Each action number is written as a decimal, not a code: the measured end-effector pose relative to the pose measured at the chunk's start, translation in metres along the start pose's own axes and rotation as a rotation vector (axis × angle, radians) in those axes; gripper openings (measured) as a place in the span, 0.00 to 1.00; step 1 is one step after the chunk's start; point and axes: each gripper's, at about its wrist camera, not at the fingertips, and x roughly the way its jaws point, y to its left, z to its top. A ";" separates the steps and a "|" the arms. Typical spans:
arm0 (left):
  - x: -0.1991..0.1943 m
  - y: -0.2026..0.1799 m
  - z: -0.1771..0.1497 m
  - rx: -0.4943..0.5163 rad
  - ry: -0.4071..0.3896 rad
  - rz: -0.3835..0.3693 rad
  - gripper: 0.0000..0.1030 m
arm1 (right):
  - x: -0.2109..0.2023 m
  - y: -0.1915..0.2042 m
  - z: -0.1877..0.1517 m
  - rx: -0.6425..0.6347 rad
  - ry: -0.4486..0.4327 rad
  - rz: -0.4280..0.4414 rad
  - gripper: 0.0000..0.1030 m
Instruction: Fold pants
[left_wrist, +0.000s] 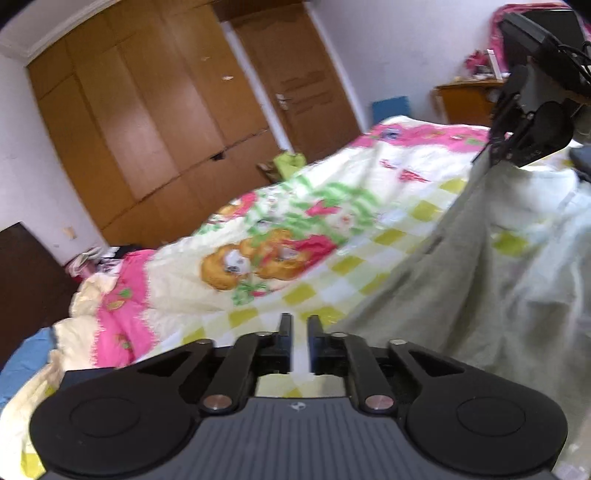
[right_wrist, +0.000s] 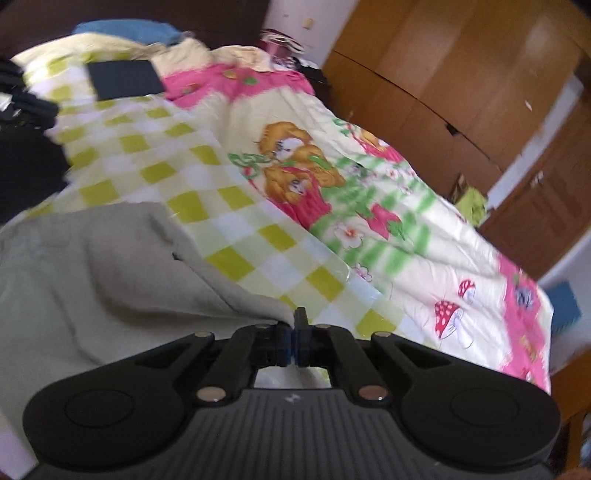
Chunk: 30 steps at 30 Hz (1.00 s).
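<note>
the right gripper (right_wrist: 298, 325) has its two fingers pressed together on an edge of the grey pants (right_wrist: 92, 266), pinching the cloth at its near right corner; from there the fabric spreads away to the left and lies rumpled over the bedspread (right_wrist: 258, 155). in the left wrist view the same right gripper (left_wrist: 496, 153) shows at the far right, raised above the bed, with the pants (left_wrist: 461, 266) hanging down from its fingers in a long grey drape that widens toward the near side and rests on the bedspread (left_wrist: 332, 221). the left gripper (left_wrist: 298, 325) holds nothing: its fingers stand slightly apart with a narrow gap between them, through which the checked cloth of the bed shows, and the edge of the pants lies just beside it to the right, not between the fingers. the bedspread is cream with yellow-green checks, pink borders and a cartoon bear print. a dark flat rectangular object (right_wrist: 125, 79) lies on the far left part of the bed in the right wrist view, near a blue pillow (right_wrist: 125, 29). beyond the bed stand a brown wooden wardrobe (left_wrist: 140, 110) and a wooden door (left_wrist: 295, 92). both views are somewhat blurred.
</note>
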 end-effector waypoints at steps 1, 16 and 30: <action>0.002 -0.003 -0.002 -0.007 0.009 -0.018 0.42 | 0.000 0.009 -0.005 -0.011 0.007 0.023 0.00; 0.120 -0.076 0.005 0.439 0.168 -0.171 0.65 | 0.013 0.123 -0.110 -0.139 0.041 0.214 0.01; 0.201 -0.088 0.005 0.681 0.341 -0.352 0.68 | 0.031 0.100 -0.115 -0.039 0.125 0.305 0.01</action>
